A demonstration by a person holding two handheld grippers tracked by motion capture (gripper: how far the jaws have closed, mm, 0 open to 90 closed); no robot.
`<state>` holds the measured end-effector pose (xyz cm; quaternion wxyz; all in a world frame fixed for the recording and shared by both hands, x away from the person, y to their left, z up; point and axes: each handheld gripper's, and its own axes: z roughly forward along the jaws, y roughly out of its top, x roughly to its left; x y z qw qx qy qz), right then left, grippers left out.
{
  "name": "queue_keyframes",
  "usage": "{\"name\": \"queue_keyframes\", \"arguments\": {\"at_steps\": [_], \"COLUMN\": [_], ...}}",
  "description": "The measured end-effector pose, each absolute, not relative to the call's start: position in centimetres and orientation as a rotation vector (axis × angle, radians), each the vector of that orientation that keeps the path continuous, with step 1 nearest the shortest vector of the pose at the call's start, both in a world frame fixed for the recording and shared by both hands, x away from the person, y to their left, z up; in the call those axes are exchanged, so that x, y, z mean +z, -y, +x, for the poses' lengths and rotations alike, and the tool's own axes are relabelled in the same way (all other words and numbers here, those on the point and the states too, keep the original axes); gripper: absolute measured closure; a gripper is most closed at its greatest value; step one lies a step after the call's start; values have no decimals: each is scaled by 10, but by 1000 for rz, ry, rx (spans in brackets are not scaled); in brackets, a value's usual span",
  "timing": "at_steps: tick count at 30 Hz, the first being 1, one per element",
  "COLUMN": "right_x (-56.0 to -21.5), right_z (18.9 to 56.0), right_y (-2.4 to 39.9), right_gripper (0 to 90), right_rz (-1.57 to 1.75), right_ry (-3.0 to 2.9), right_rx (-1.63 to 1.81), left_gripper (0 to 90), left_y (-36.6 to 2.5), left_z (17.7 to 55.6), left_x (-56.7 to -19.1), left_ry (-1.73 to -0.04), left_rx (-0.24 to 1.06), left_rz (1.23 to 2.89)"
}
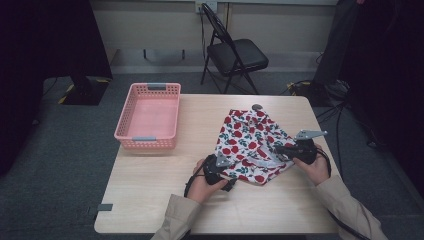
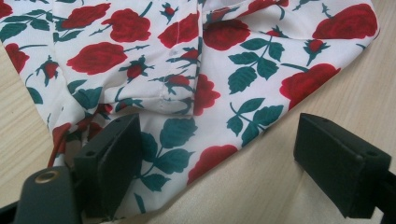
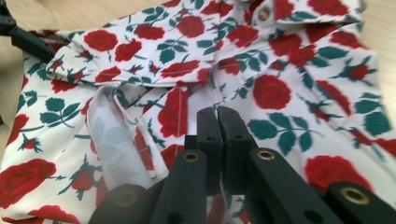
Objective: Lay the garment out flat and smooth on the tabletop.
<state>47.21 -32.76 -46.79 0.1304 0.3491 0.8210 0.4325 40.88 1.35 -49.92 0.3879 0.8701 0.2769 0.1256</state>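
Right now the right tongs (image 3: 218, 122) are clenched on a fold of the rose-print shirt (image 1: 252, 142), lying right of the table's middle, while the left tongs (image 2: 233, 158) gape, released, over its near-left edge.

Left tongs (image 2: 210, 172) agape, right tongs (image 3: 218, 122) clamped together.

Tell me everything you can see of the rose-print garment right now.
The rose-print garment is thin white fabric with red roses and green leaves, with stitched seams, a collar and a button near the far end. It lies crumpled and partly folded on the right half of the wooden table. The right gripper is shut, pinching a fold near a seam. The left gripper is open, its jaws straddling the near corner, one resting on the cloth.
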Motion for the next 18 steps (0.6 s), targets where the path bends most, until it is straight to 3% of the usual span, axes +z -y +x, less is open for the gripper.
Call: {"name": "queue_keyframes", "arguments": {"at_steps": [12,18], "right_x": [-438,-409], "right_z": [490,521], "right_y": [361,406], "right_gripper": [884,877], "right_rz": [1084,1194], "right_ry": [-2279,-2121], "right_rx": [1283,1259], "left_gripper": [151,151], "left_y": [-14,-14], "left_z": [409,409], "left_x": [-499,-499], "left_ry": [-704,-705], "left_rx": [319,318], "left_rz": [2213,2214]}}
